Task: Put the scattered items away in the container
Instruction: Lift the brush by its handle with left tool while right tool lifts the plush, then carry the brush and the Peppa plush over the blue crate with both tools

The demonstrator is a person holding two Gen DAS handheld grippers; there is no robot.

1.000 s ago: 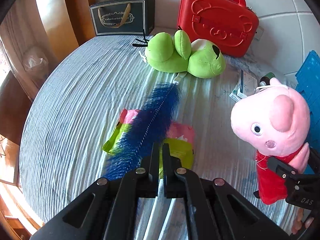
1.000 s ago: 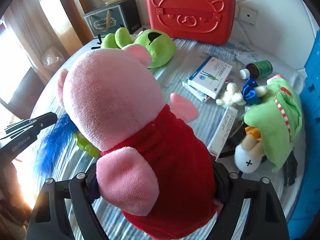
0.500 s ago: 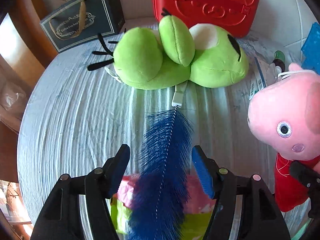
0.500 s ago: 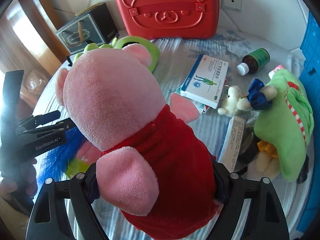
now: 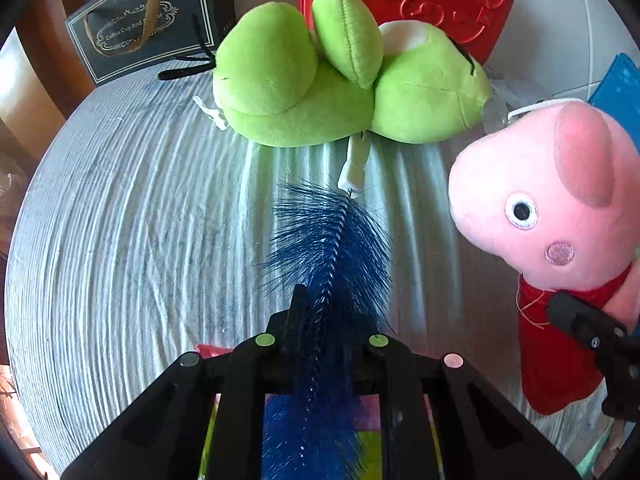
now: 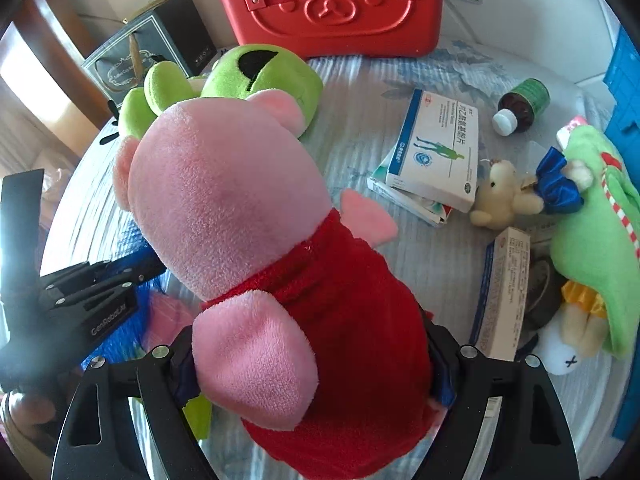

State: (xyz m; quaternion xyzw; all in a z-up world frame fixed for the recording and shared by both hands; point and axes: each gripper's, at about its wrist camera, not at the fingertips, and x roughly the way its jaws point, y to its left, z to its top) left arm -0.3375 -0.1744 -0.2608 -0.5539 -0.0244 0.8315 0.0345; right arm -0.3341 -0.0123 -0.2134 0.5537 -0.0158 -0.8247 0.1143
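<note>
Striped grey-blue cloth covers the round worktop (image 5: 120, 220), white tiled wall behind, red bear case (image 6: 328, 4) standing at the far edge w/ a dark gift box (image 5: 148, 24) to its left. Left gripper (image 5: 324, 312) angled steeply down, jaws have just snapped shut on the blue bottle brush (image 5: 332, 256) — bristles squeezed between them, wire stem running straight fwd, white handle tip just short of the green frog plush (image 5: 320, 92). Brush lies over a pink-and-green packet (image 5: 368, 432), seen under the gripper frame. Right gripper (image 6: 312, 360) has its jaws spread wide & clamped on the red-dressed body of the pink pig plush (image 6: 228, 208), head up, pig fills most of the right wrist view. Pig sits just right of the brush in the left view. Toward the right edge: white-blue medicine boxes (image 6: 436, 152) stacked, brown bottle (image 6: 520, 108) on its side, small beige bear (image 6: 500, 196), a long carton (image 6: 500, 292), green striped plush (image 6: 596, 240). Blue crate (image 6: 624, 80) at the right edge, only a wall of it shows; can't tell what's inside.
</note>
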